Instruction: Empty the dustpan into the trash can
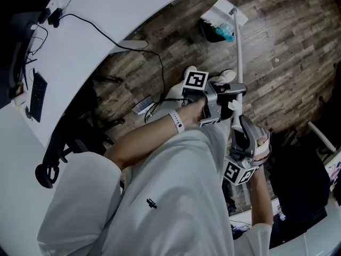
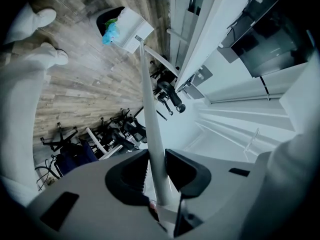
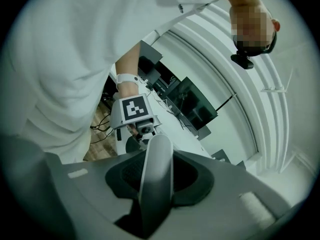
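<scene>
— Over on the floor (image 1: pixel 287 47), what's underfoot?
— Wooden planks, grey-brown, with the grain showing. A white tabletop (image 1: pixel 106 15) curves along one side, smooth and plain, carrying a black keyboard (image 1: pixel 37 95) and a thin black cable (image 1: pixel 101 32). A black office chair (image 1: pixel 56 153) stands at its edge.
— And the dustpan?
— The dustpan (image 1: pixel 224 15) is white and boxy. It's out at the far end of its handle (image 1: pixel 238 52), tipped at the mouth of the trash can (image 1: pixel 210 33). The can is dark and round, and a crumpled blue-green scrap (image 1: pixel 228 34) shows inside. Whether the pan rests on the rim, I can't tell.
— What's the handle like?
— A slim white pole, widening to a rounded grey part at the near end.
— Who's holding it?
— A person in a white shirt, white shoes (image 1: pixel 226 74) and a white wristband (image 1: pixel 177 121). The left tool (image 2: pixel 156 156) is clamped on the pole, its dark ribbed pads pressing from both sides. The right tool (image 3: pixel 157 156) is closed round the grey end, nearer the person's body.
— Any writing you can read?
— What I can make out is a black-and-white square pattern on each marker cube (image 1: pixel 195 80).
</scene>
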Available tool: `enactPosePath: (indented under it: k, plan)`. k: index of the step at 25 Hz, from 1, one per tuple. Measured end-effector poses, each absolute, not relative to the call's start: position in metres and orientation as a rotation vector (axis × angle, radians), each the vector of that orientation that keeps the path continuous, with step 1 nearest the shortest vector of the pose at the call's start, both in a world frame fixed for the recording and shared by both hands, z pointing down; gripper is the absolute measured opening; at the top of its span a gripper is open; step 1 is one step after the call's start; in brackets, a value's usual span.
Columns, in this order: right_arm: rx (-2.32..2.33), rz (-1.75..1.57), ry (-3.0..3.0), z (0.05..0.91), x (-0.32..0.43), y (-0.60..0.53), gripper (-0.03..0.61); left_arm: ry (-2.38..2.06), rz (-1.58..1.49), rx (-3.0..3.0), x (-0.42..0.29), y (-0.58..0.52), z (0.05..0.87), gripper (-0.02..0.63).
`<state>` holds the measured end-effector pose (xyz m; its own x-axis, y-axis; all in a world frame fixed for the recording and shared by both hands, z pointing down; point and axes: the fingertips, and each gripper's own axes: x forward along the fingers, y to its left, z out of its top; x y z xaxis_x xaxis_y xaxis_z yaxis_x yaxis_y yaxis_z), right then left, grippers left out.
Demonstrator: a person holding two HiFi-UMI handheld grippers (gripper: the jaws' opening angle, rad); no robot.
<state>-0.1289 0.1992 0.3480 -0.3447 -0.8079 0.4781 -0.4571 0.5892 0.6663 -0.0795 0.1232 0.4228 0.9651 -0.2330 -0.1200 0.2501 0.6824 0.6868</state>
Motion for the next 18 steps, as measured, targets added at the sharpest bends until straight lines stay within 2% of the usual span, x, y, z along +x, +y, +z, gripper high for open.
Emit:
enactPosePath:
  k: [18]
  plan:
    - [1.047, -0.505, -2.000, 0.338, -0.119, 0.187, 0.114, 0.024, -0.292, 0.770, -0.070, 0.113, 0.415, 0.101]
